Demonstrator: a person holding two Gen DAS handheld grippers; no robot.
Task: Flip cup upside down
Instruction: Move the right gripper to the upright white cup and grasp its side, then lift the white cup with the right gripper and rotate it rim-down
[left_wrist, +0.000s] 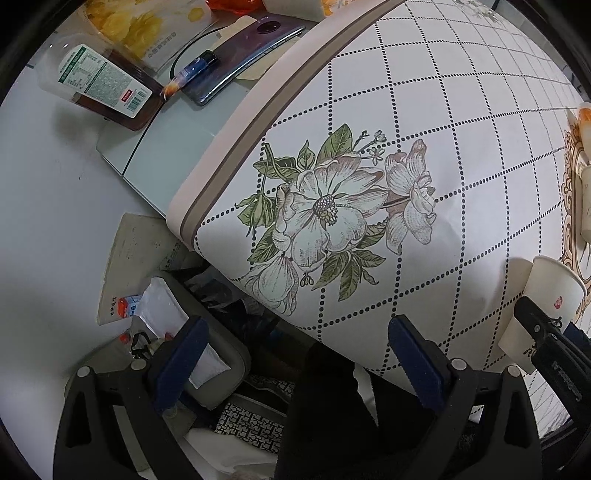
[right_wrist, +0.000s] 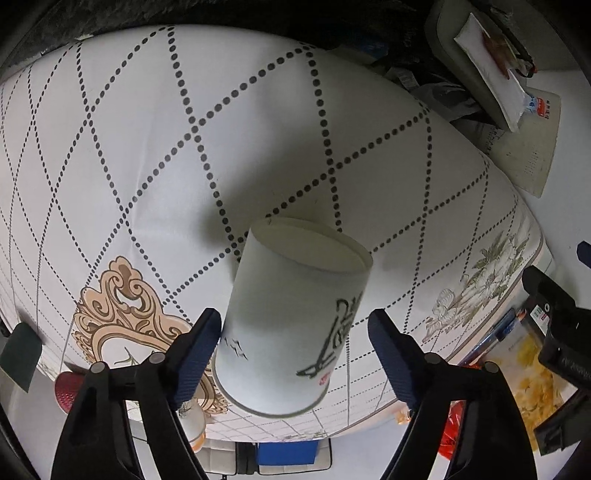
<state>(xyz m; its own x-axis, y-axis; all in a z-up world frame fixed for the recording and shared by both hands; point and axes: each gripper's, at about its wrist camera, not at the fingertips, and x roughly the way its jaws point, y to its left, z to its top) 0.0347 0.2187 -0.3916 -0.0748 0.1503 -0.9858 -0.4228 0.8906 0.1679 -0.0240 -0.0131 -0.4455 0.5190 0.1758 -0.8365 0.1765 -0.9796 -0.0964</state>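
Observation:
A white paper cup with black brush lettering stands between the fingers of my right gripper on the patterned tablecloth. In this rotated view its closed base points away from the camera and its rolled rim is nearest. The left pad touches the cup wall; the right pad stands clear of it, so the gripper is open. The cup also shows in the left wrist view at the far right, with the right gripper's black finger in front. My left gripper is open and empty over the table's edge.
A flower print marks the cloth near its edge. Beyond the edge lie a phone, a lighter, a labelled bottle and a grey bin with packets. A red object sits at the cloth's edge.

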